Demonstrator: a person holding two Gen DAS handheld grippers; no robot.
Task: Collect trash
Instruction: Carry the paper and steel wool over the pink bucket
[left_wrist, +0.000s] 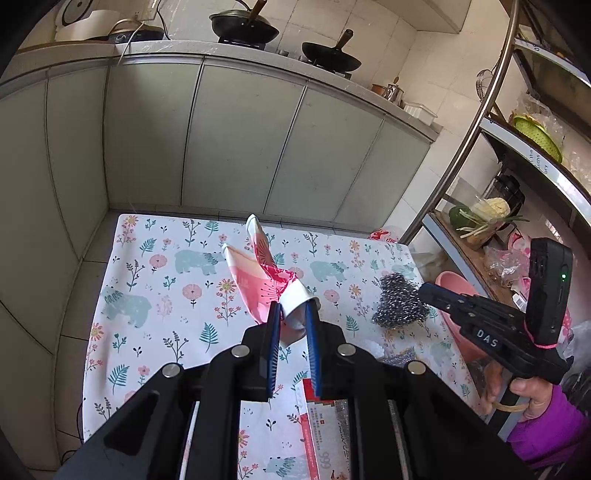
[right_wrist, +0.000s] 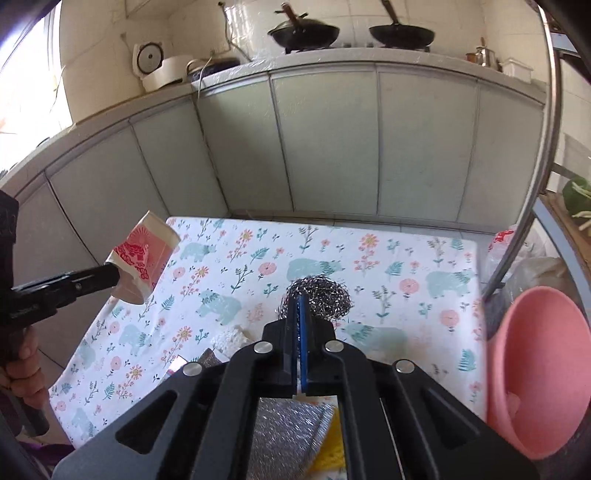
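Note:
My left gripper is shut on a crushed pink-and-white paper cup and holds it above the floral tablecloth; the cup also shows in the right wrist view, held up at the left. My right gripper is shut on a steel wool scrubber, lifted a little over the cloth. In the left wrist view the scrubber hangs from the right gripper's tip at the right.
A pink basin stands at the table's right edge, beside a metal shelf rack. A red-and-white printed packet, a silver scouring pad and a yellow sponge lie near the front. Grey cabinets stand behind the table.

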